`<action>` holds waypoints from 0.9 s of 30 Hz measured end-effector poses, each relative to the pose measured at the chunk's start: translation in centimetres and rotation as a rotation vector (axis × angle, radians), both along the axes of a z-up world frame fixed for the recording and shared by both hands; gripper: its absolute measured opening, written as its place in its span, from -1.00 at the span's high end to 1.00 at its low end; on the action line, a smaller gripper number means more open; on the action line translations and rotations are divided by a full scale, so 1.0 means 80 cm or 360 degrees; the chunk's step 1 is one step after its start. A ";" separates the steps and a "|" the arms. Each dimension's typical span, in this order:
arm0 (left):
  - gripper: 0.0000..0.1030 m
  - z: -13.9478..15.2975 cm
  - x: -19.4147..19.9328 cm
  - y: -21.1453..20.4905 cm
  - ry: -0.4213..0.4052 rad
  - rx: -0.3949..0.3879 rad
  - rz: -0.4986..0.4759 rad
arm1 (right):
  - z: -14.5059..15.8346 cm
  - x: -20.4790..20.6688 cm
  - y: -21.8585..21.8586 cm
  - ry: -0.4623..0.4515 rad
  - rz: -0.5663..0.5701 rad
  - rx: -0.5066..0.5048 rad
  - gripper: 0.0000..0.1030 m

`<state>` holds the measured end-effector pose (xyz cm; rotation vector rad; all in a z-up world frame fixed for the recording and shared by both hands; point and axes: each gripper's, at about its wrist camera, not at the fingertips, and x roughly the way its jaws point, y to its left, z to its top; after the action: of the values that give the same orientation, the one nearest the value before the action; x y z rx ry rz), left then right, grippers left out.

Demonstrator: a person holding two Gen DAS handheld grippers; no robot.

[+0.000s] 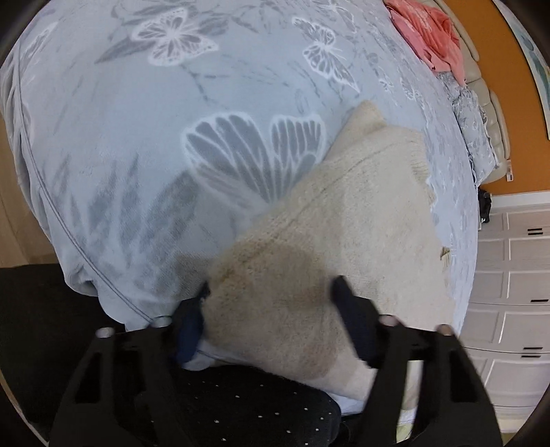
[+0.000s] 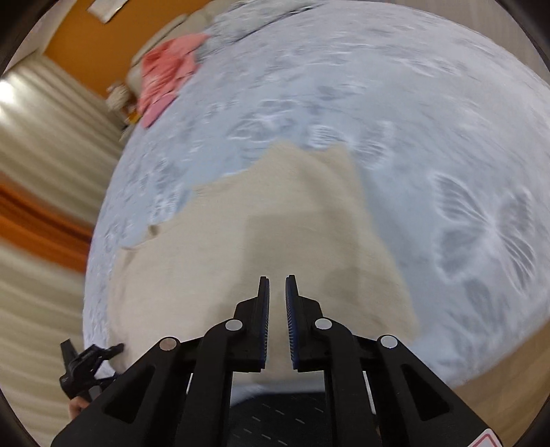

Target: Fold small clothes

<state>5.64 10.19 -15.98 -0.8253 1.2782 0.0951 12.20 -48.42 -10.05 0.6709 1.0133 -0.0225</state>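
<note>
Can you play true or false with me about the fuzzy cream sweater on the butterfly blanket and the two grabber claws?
1. The cream sweater lies on a pale blue blanket with butterflies. True.
2. The left gripper is closed tight with nothing near it. False: its fingers stand wide apart, one at each side of the sweater's near edge.
3. The right gripper has its fingers spread wide. False: they are nearly together, with only a thin gap, above the sweater.
4. A pink garment sits at the far end of the bed. True.
5. The wall behind the bed is green. False: the wall is orange.
</note>
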 end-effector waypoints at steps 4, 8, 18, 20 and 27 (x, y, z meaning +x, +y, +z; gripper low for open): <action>0.47 0.005 -0.010 0.017 -0.0053 -0.0140 0.0101 | -0.004 0.047 0.031 -0.0012 0.0095 0.0022 0.74; 0.53 0.015 -0.012 0.019 -0.0077 -0.0133 0.0103 | -0.042 0.085 0.048 0.0151 0.0147 -0.0129 0.97; 0.49 0.002 -0.004 0.015 -0.0028 -0.0124 0.0105 | -0.047 0.026 -0.079 0.0152 -0.0223 -0.0089 -0.08; 0.48 -0.001 -0.003 0.014 -0.0030 -0.0124 0.0128 | -0.075 0.033 -0.086 0.0246 -0.0148 0.0074 -0.08; 0.53 0.008 -0.008 0.010 -0.0050 -0.0126 0.0136 | -0.067 0.028 -0.083 0.0095 -0.0213 0.0211 0.73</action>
<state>5.04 10.99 -15.32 -0.9459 1.2237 0.1001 14.46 -55.04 -15.43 0.8628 1.0322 -0.0931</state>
